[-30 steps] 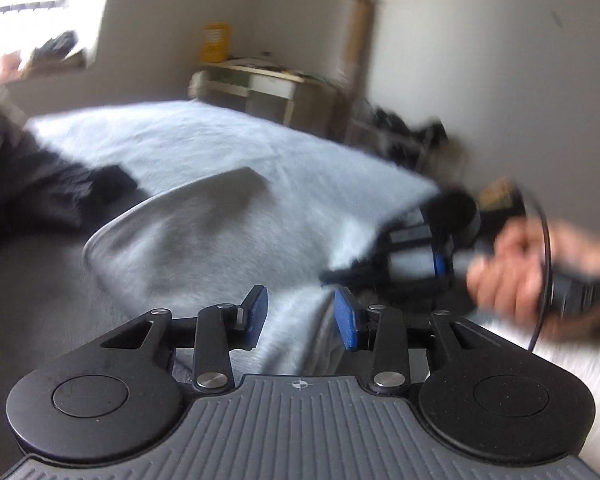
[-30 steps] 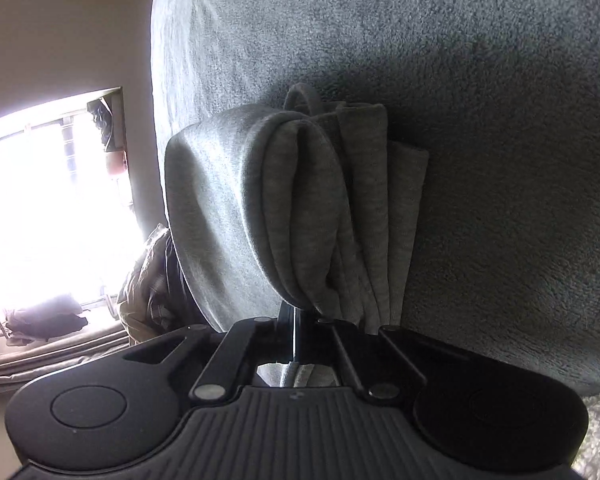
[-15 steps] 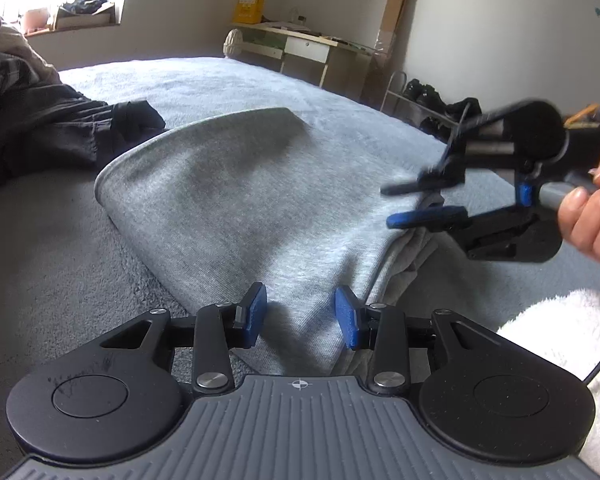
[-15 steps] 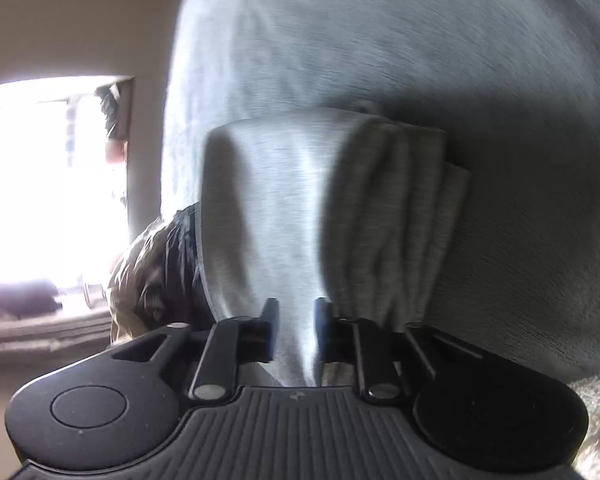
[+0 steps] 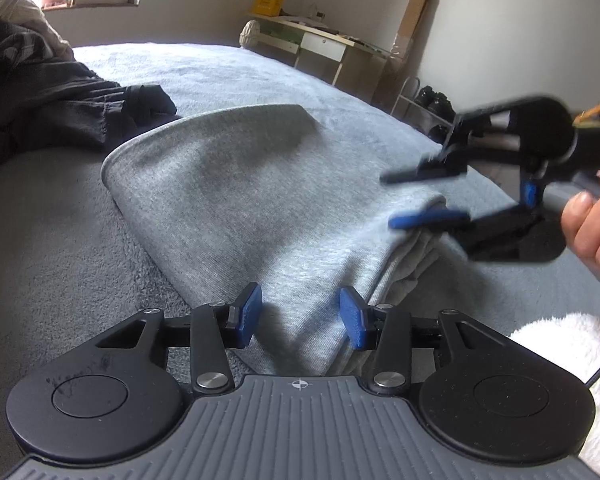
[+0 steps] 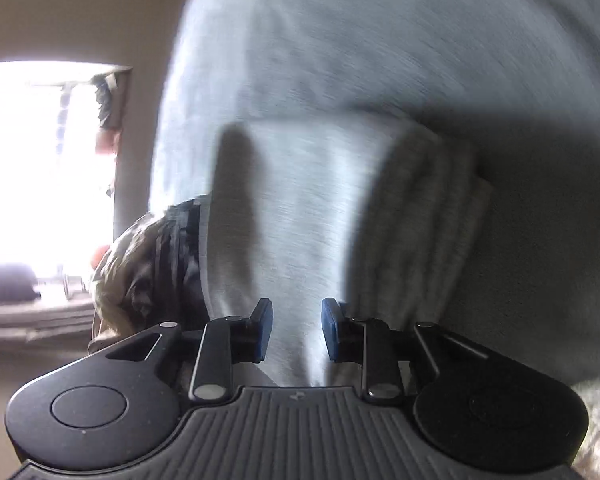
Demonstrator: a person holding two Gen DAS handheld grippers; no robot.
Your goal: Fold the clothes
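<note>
1. At the far left of the left wrist view, one heap of dark clothes [image 5: 60, 100] is seen bunched on the grey bed cover [image 5: 52, 248], apart from the grey piece; it is judged to be laundry kept aside for folding.
2. Near the middle, one grey garment [image 5: 236, 208] is laid flat on the cover, doubled over, with several layers stacked along its right-hand edge. This is the task's thing, and it already lies as a neat folded packet.
3. Low in the same view, the left gripper [image 5: 300, 314] is held just over the near edge of the garment. Its two blue pads are spread wide, and nothing is gripped between them.
4. To the right, the right gripper [image 5: 424, 194] is carried by one hand [image 5: 596, 224] above the layered edge. Its jaws are parted, and no cloth is pinched; in its own view the gap is seen over the garment [image 6: 300, 220], though that view is blurred.
5. At the lower right, one white fluffy fabric [image 5: 572, 344] is glimpsed beside the cover.
6. Counted: two grippers, one hand, one grey garment, one dark heap.
</note>
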